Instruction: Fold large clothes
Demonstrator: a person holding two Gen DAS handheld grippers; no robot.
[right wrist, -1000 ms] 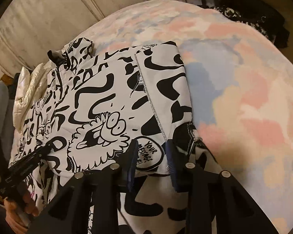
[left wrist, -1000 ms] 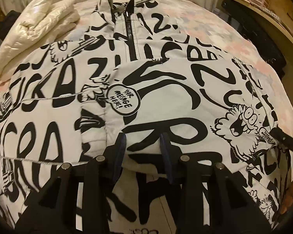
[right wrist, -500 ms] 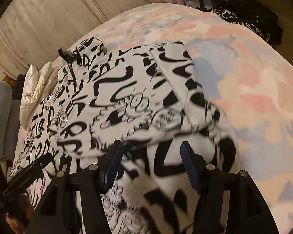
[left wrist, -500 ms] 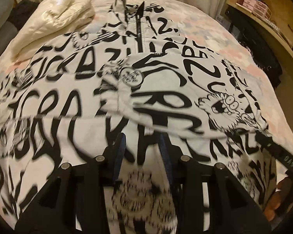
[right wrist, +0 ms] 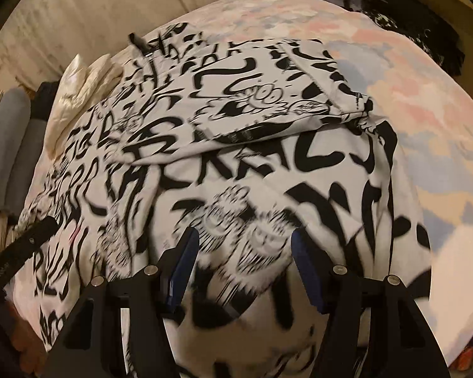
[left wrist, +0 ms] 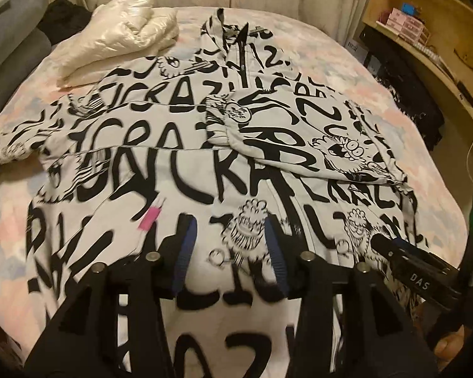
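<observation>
A large white jacket with black graffiti print (left wrist: 160,157) lies spread on the bed, collar and zip at the far end. Its right sleeve (left wrist: 299,135) is folded across the chest; it also shows in the right wrist view (right wrist: 252,116). My left gripper (left wrist: 228,252) is open and empty, above the jacket's lower front. My right gripper (right wrist: 244,261) is open and empty, above the lower right part of the jacket (right wrist: 268,189). The right gripper's body shows at the right edge of the left wrist view (left wrist: 416,267).
A folded cream puffer jacket (left wrist: 119,31) lies at the far left of the bed. The pastel bedspread (right wrist: 425,94) extends to the right. Wooden shelves (left wrist: 425,31) and dark clothing (left wrist: 403,91) stand right of the bed. Grey cushions (left wrist: 9,50) lie left.
Both grippers let go of the folded sleeve, opened wider and drew back toward the jacket's hem. The sleeve now lies across the chest.
</observation>
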